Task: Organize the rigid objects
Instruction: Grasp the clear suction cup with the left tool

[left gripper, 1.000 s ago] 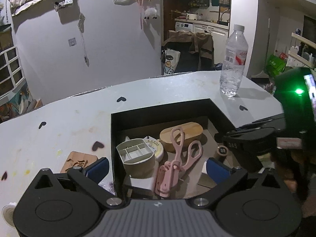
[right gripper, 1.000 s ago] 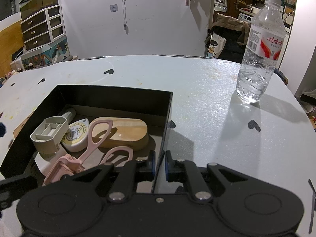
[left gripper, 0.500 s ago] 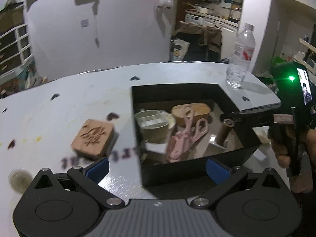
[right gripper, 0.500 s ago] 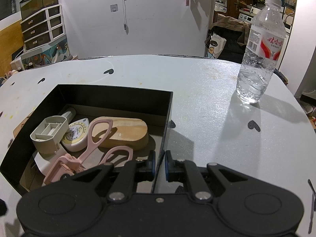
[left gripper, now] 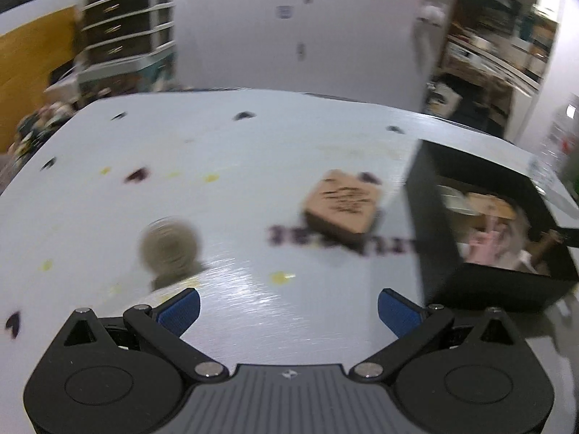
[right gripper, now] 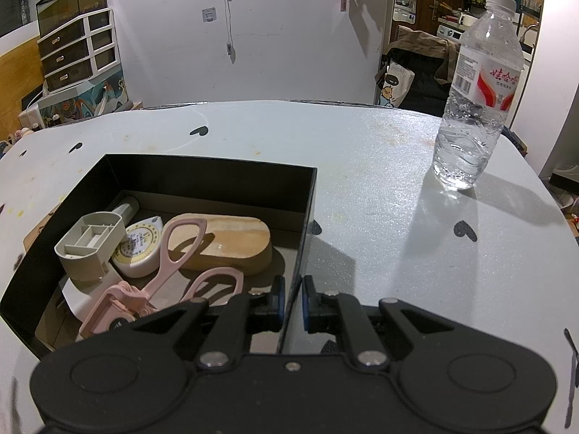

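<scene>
While the right gripper (right gripper: 292,300) is clamped on the near right wall of the black box (right gripper: 305,209), the left gripper (left gripper: 288,309) hangs wide apart and empty over the table (left gripper: 217,144).

Left view blurred: wooden stamp block (left gripper: 342,208) lies on the table just left of the box, round greyish object (left gripper: 169,247) further left, both outside the box. In the box: pink scissors-like tool (right gripper: 163,275), wooden oval block (right gripper: 231,240), grey divided container (right gripper: 90,246), round tape dispenser (right gripper: 139,249). Water bottle (right gripper: 474,108) stands upright, well right of the box.
</scene>
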The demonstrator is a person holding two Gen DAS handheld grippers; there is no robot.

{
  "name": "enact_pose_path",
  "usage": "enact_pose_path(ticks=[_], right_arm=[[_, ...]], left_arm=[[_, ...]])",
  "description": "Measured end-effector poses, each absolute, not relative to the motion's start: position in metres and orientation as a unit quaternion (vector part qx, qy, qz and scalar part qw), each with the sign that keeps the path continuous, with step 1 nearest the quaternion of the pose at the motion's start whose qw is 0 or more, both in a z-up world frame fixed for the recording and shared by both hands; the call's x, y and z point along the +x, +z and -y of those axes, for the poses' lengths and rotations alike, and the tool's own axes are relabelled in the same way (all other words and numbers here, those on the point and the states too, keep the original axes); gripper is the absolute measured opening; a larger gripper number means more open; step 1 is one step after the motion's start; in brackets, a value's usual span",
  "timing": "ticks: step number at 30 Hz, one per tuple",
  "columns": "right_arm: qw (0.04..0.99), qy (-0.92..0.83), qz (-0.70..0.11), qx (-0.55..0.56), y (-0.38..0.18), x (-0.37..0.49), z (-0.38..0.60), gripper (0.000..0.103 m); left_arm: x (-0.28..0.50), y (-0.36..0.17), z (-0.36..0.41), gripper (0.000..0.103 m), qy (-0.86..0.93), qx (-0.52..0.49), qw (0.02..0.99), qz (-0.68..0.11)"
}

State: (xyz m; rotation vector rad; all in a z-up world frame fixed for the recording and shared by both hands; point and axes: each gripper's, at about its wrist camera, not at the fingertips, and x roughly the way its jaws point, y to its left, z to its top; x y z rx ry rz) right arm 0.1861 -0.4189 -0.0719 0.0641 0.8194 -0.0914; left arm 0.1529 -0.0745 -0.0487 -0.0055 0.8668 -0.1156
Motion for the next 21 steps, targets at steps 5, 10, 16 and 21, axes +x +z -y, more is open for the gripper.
enact_pose_path(ticks=[5,10,16,21], right_arm=[[0.916,-0.044,-0.398,0.031,-0.072,0.186,0.419,0.010],[0.916,-0.044,-0.398,0.031,-0.072,0.186,0.419,0.010],[0.916,-0.044,-0.398,0.031,-0.072,0.186,0.419,0.010],[0.916,-0.044,-0.398,0.031,-0.072,0.186,0.419,0.010]], left_arm=[[0.158,-0.058,0.045,0.103,-0.016,-0.021,0.908,-0.418],[0.169,-0.071,0.027,0.103,0.013,-0.026,0.910,-0.414],[0.183,-0.081,0.008,0.103,0.020,-0.061,0.911,-0.407],[0.196,-0.078,0.005,0.087,0.021,-0.082,0.914,-0.397]])
